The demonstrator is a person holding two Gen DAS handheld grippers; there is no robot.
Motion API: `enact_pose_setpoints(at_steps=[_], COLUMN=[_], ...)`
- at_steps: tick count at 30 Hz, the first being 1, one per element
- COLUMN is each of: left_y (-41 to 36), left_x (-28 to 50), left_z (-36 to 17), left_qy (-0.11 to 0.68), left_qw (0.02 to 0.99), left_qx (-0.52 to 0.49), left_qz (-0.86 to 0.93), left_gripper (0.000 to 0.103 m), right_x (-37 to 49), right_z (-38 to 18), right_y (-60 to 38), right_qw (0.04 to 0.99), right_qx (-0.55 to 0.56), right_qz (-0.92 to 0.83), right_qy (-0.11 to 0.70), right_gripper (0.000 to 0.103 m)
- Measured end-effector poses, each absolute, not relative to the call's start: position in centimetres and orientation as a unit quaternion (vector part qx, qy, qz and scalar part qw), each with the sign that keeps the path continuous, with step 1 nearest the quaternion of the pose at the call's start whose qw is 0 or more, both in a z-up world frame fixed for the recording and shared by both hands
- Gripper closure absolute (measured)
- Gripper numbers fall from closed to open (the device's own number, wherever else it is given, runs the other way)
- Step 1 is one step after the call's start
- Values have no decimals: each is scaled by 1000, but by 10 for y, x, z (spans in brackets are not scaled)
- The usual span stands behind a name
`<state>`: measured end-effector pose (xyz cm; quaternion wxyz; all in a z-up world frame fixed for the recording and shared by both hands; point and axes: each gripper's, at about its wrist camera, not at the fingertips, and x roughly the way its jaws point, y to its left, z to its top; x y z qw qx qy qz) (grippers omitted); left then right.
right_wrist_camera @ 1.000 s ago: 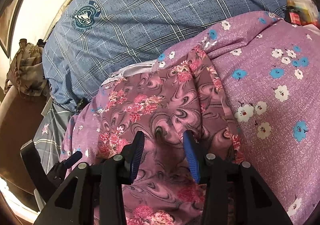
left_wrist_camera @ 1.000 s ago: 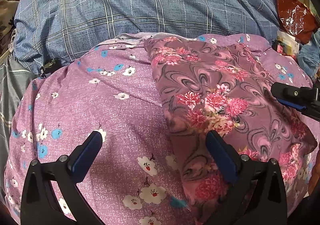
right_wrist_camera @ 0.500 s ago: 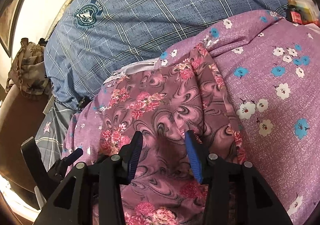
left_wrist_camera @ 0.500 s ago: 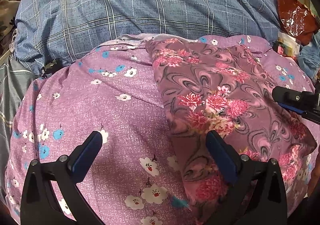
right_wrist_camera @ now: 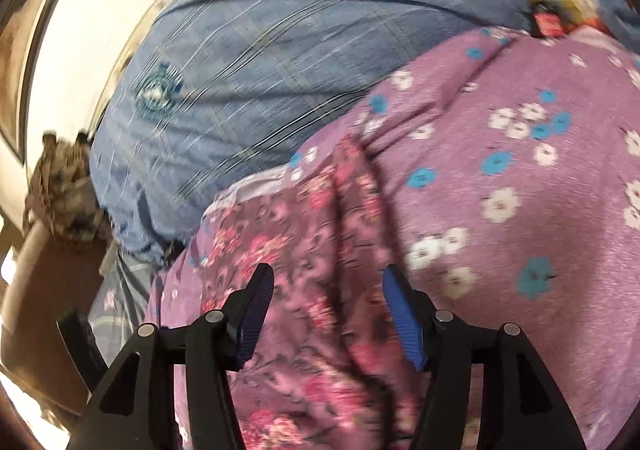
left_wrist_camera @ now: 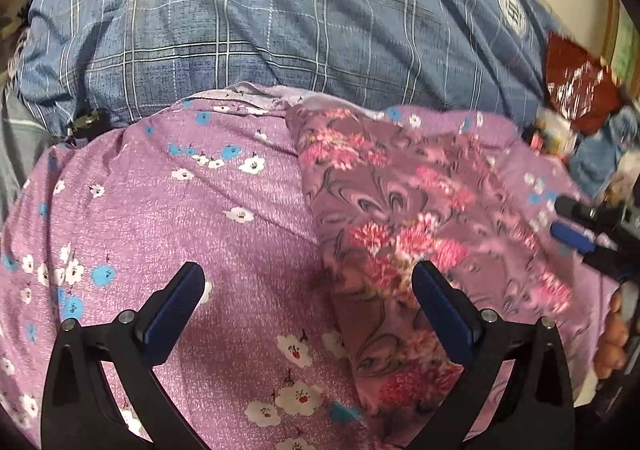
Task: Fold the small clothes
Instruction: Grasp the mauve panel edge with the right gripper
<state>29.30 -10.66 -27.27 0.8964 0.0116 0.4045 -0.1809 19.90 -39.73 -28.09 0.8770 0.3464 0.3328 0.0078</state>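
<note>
A small mauve garment [left_wrist_camera: 404, 226] of thin cloth, printed with pink carnation-like blooms and dark swirls, lies in a folded, roughly oblong pad on a lilac bedsheet [left_wrist_camera: 160, 218] dotted with white and blue flowers. Its surface is softly rumpled, with a raised crease running down its length in the right wrist view [right_wrist_camera: 320, 250].

In the left wrist view its long axis runs from the near edge of the frame up and slightly left toward a blue plaid quilt [left_wrist_camera: 280, 50] bearing round crests, its far narrow end just short of that quilt. Its straight left edge lies flat against the sheet.

The left tool [left_wrist_camera: 308, 298] stands wide open above the bed; the garment's left edge lies beneath the gap and nothing is gripped. The right tool [right_wrist_camera: 328, 310] has just been opening, and its blue pads now stand apart over the garment's crease; the cloth lies under them, unpinched. That view is blurred. The right tool's tip [left_wrist_camera: 576, 226] also shows at the garment's right edge, with a person's fingers [left_wrist_camera: 612, 342] below.
</note>
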Motion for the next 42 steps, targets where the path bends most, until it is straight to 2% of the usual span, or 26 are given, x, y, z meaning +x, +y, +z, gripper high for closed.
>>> enact_pose_setpoints(at_steps=[10, 16, 20, 27, 29, 37, 42], left_y=[-117, -121, -120, -119, -119, -119, -120], left_x=[299, 299, 302, 303, 303, 302, 302], left_z=[-282, -283, -284, -284, -285, -285, -285], left_qy=[411, 407, 410, 412, 414, 414, 414], left_qw=[896, 898, 897, 896, 896, 895, 895], left_qx=[29, 42, 41, 41, 43, 46, 45], left_qz=[-169, -164, -160, -158, -157, -157, -158], left_gripper=[0, 0, 0, 0, 0, 0, 0], right_x=[192, 194, 199, 214, 222, 210, 203], right_z=[-302, -292, -284, -293, -309, -301, -298], right_y=[-440, -424, -400, -373, -370, -389, -409], right_qw=[849, 864, 880, 875, 857, 858, 854], right_qx=[405, 382, 340, 315, 313, 349, 378], right_qz=[2, 28, 49, 58, 36, 42, 33], right_qy=[339, 327, 327, 363, 407, 375, 355], right_gripper=[40, 40, 58, 57, 57, 55, 48])
